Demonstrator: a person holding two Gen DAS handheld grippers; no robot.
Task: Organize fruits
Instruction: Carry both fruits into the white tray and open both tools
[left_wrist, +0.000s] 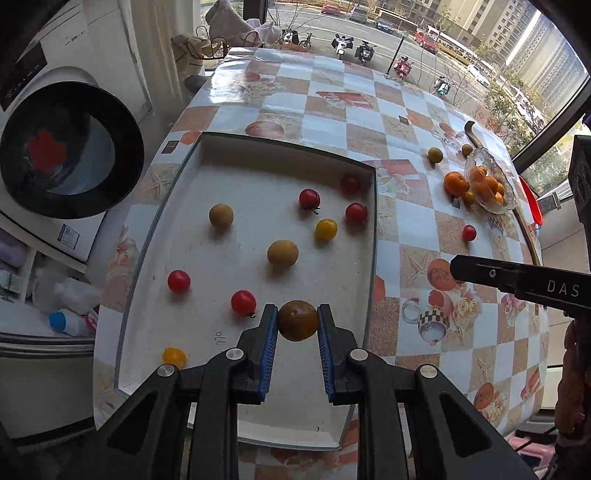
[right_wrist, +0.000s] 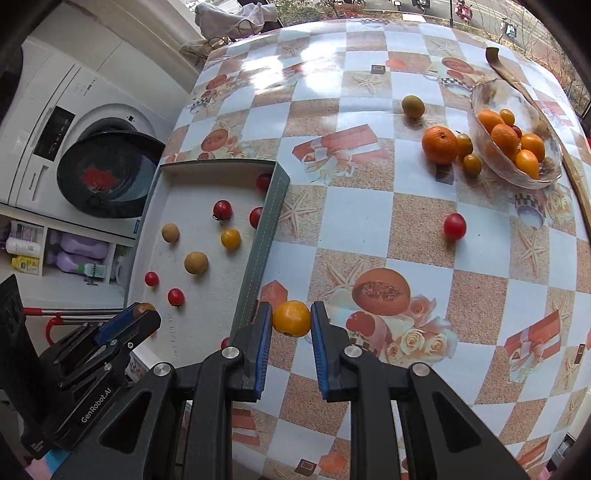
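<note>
My left gripper (left_wrist: 297, 320) is shut on a brown round fruit (left_wrist: 297, 319), held over the near end of a white tray (left_wrist: 255, 155). The tray holds several red and yellow cherry tomatoes and brown fruits, such as a brown fruit (left_wrist: 282, 252). My right gripper (right_wrist: 291, 318) is shut on a yellow-orange tomato (right_wrist: 291, 317), held above the table just right of the tray's rim (right_wrist: 264, 236). The left gripper (right_wrist: 138, 317) also shows at lower left in the right wrist view. A glass bowl (right_wrist: 480, 92) of oranges stands at the far right.
Loose on the checkered tablecloth are a red tomato (right_wrist: 454, 225), a large orange (right_wrist: 439, 144), small brown fruits (right_wrist: 413, 106) and a wooden stick (right_wrist: 498, 64). A washing machine (right_wrist: 74, 122) with its door open stands left of the table.
</note>
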